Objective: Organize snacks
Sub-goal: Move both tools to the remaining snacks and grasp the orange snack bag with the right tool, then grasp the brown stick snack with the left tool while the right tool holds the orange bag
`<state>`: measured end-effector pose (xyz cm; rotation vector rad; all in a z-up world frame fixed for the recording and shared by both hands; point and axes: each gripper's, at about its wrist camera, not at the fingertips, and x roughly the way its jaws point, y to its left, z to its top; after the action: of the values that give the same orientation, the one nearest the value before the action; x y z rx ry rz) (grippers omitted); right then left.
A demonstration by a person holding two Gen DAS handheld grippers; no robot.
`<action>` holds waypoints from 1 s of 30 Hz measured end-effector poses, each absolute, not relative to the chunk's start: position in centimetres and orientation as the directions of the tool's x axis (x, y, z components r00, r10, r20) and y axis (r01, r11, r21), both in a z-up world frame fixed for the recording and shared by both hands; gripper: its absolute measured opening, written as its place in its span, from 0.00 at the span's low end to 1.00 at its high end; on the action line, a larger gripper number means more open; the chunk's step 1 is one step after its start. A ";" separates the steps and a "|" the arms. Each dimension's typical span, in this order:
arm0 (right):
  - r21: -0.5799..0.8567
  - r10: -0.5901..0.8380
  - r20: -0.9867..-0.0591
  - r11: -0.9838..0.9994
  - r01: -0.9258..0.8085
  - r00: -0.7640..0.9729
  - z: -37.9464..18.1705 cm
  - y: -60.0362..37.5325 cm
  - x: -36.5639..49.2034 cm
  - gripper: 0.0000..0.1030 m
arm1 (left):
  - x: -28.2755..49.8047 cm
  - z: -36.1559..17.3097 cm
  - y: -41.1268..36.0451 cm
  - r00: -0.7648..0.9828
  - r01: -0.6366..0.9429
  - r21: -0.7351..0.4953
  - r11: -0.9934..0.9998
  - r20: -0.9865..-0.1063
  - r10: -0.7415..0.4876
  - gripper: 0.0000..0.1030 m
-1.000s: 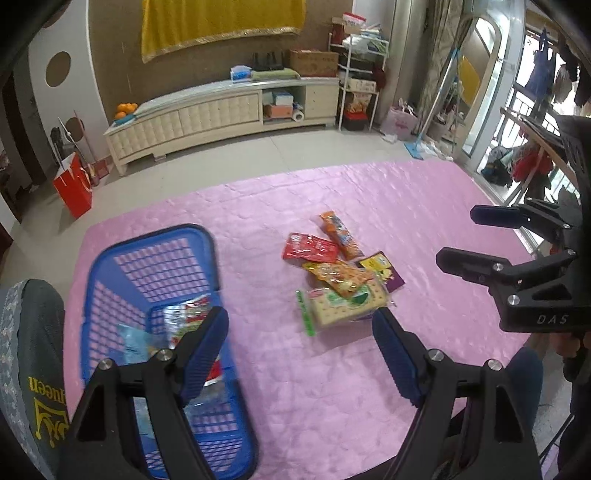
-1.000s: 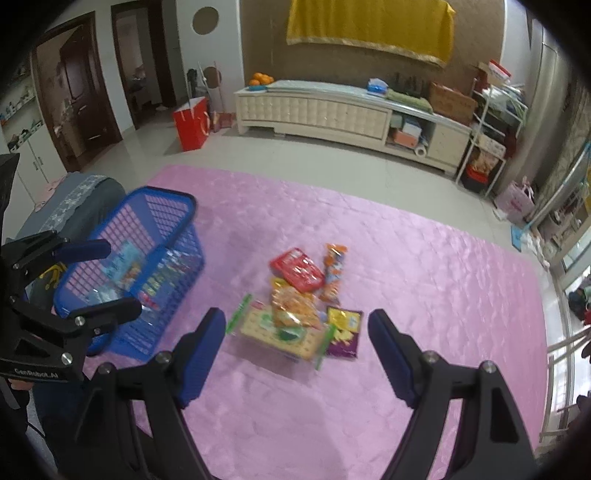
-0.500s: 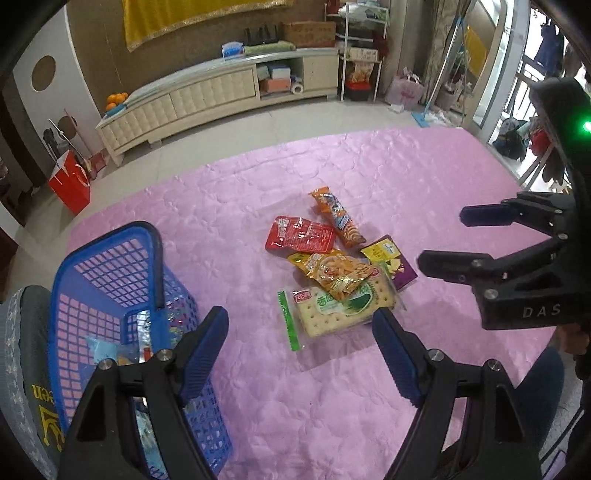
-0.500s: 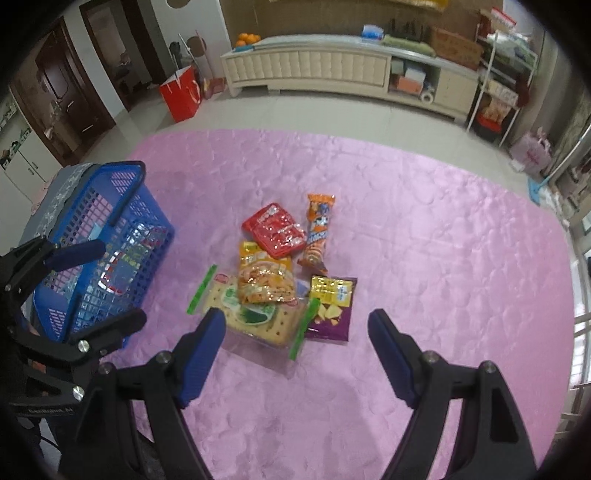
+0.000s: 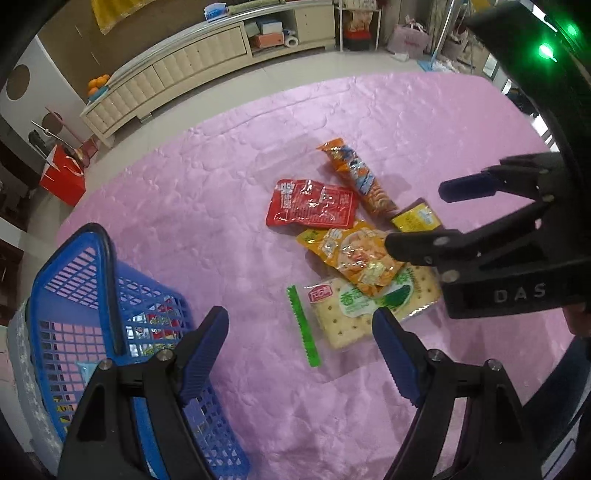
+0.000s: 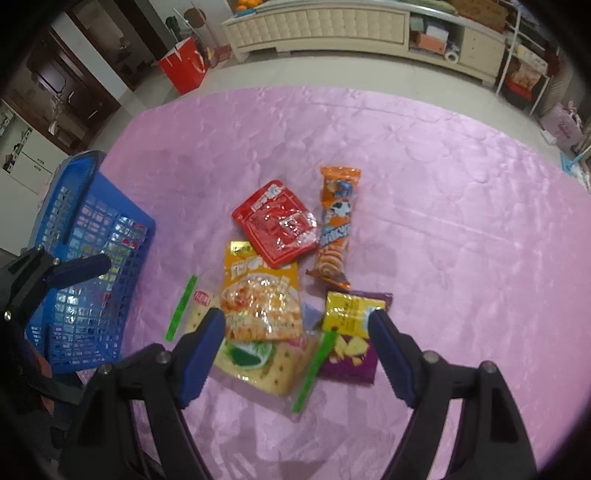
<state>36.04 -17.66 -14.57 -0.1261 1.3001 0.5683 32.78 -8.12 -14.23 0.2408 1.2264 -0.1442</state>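
1. a pink quilted mat [image 6: 424, 177] covers the pale tiled floor, its glossy cloth creased and puckered in a stitched pattern.
2. at the far wall runs a long cream cabinet [image 6: 314, 26] with padded-looking fronts; oranges [image 5: 99, 82] sit on its end, and a red paper bag [image 6: 183, 68] stands on the floor near it.
3. a blue plastic basket [image 6: 88, 258] with latticed walls sits at the mat's left edge, shiny packets showing through its mesh.
4. the loose snacks lie bunched in the middle of the mat, well apart from the basket: a red packet [image 6: 277, 225], an orange biscuit sleeve [image 6: 334, 229] just right of it, and a yellow-orange pouch [image 6: 260, 299] lying over a clear cracker pack [image 5: 347, 314] with green end seals.
5. a purple and yellow chip bag [image 6: 351, 332] rests beside the cracker pack.
6. the left gripper [image 5: 299, 354] hangs over bare mat between basket and cracker pack, jaws spread wide and holding nothing.
7. the right gripper [image 6: 297, 345] hangs above the pouch, cracker pack and chip bag, jaws likewise spread wide and empty.
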 end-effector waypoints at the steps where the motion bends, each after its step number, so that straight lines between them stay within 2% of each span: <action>1: 0.230 0.328 -0.934 0.853 -0.468 0.139 -14.8 -17.2 36.2 0.80 | 32.9 -14.5 -8.1 0.325 0.239 0.100 0.966 -0.946 0.017 0.76; 9: 0.294 0.360 -0.932 0.818 -0.495 0.041 -17.3 -14.8 37.4 0.80 | 32.8 -15.4 -7.5 0.322 0.235 0.119 0.965 -0.946 0.038 0.76; 12: 0.276 0.335 -0.942 0.822 -0.497 0.030 -18.2 -14.0 37.7 0.80 | 33.0 -15.8 -7.3 0.317 0.230 0.125 0.965 -0.947 0.047 0.76; 15: 0.284 0.332 -0.943 0.817 -0.501 0.008 -18.8 -13.3 37.9 0.64 | 33.2 -16.3 -7.3 0.309 0.225 0.124 0.966 -0.950 0.050 0.76; 17: 0.289 0.338 -0.941 0.811 -0.509 0.005 -19.0 -12.7 37.8 0.63 | 33.2 -16.5 -7.5 0.307 0.233 0.125 0.964 -0.950 0.049 0.76; 18: 0.278 0.333 -0.943 0.811 -0.515 0.014 -19.0 -12.7 37.8 0.55 | 33.1 -16.5 -7.5 0.310 0.236 0.127 0.963 -0.950 0.049 0.76; 20: 0.264 0.325 -0.945 0.808 -0.526 0.026 -18.9 -12.9 37.6 0.47 | 33.1 -16.2 -7.6 0.321 0.247 0.125 0.961 -0.946 0.041 0.76; 22: 0.264 0.341 -0.939 0.804 -0.533 0.050 -18.5 -13.5 37.3 0.33 | 33.0 -15.9 -7.6 0.333 0.255 0.113 0.960 -0.943 0.022 0.76; 30: 0.255 0.396 -0.897 0.825 -0.503 0.195 -15.0 -18.8 33.9 0.27 | 32.6 -15.3 -8.5 0.344 0.342 0.084 0.936 -0.938 -0.041 0.76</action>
<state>33.88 -18.75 -14.95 -0.1031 1.2213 0.6320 32.60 -8.54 -15.30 0.2866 1.1978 -0.2531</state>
